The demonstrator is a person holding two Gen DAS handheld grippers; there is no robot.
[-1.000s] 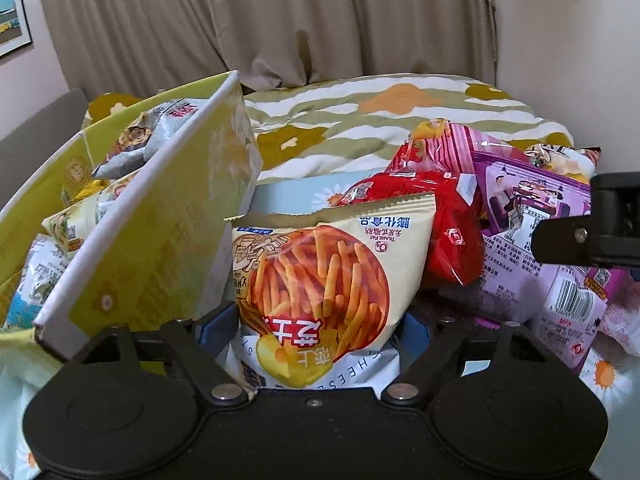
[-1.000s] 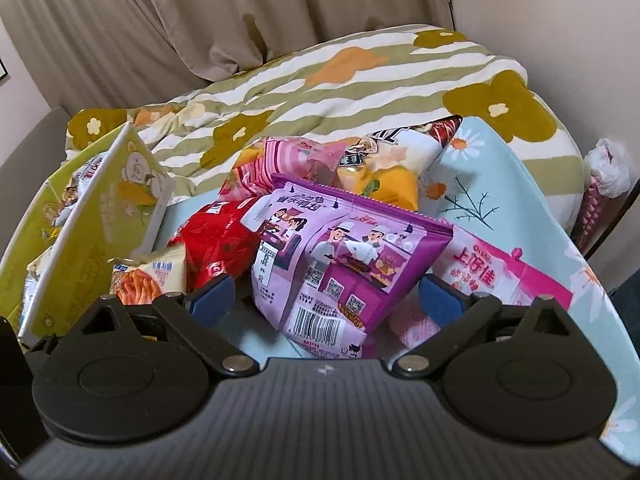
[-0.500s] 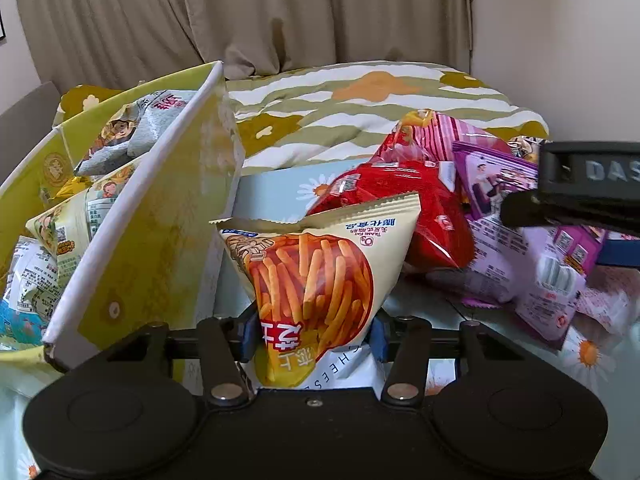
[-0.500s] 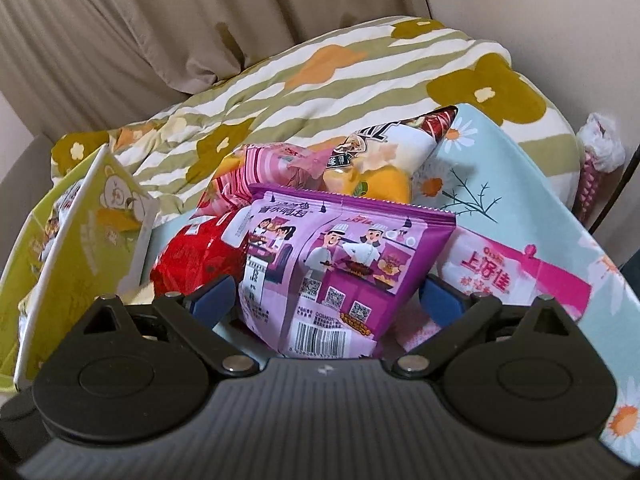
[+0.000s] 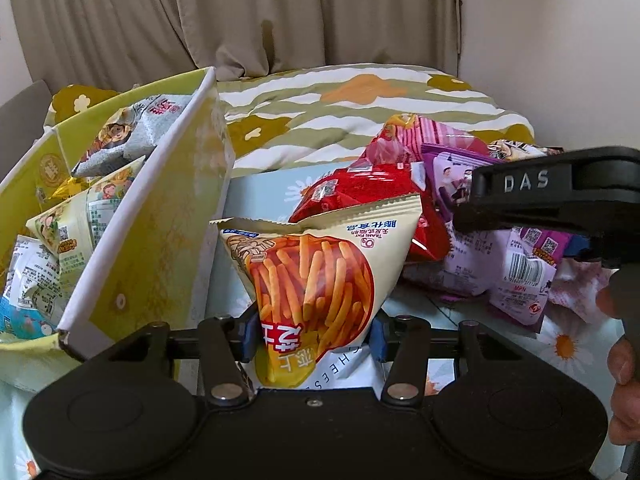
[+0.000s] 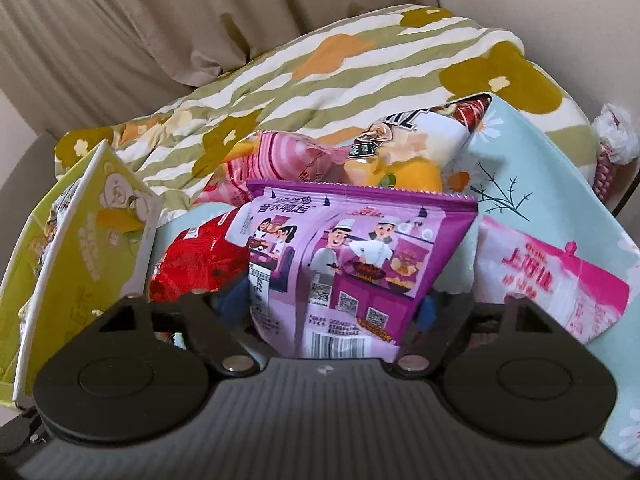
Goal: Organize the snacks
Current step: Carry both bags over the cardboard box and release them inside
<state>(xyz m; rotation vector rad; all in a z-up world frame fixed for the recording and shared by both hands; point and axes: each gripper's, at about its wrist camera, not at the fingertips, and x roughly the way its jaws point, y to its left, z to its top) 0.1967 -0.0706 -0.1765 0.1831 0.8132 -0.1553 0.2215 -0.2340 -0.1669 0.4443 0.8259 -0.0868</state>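
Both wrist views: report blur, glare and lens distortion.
Left wrist: sharp; the fries bag print is readable, with a glossy sheen on the red bag; edges bow, with dark corner vignetting. Right wrist: softer; the purple bag and pink bag print smears; same fisheye curving.

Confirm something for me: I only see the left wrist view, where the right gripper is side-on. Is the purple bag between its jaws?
Observer: Yes. In the right wrist view the purple bag stands between the jaws of the right gripper, which have just been closing. The pads meet both of its side edges.
Operator: Anything else caught in there?
Observer: No. A pink bag lies to the purple bag's right, outside the jaws.
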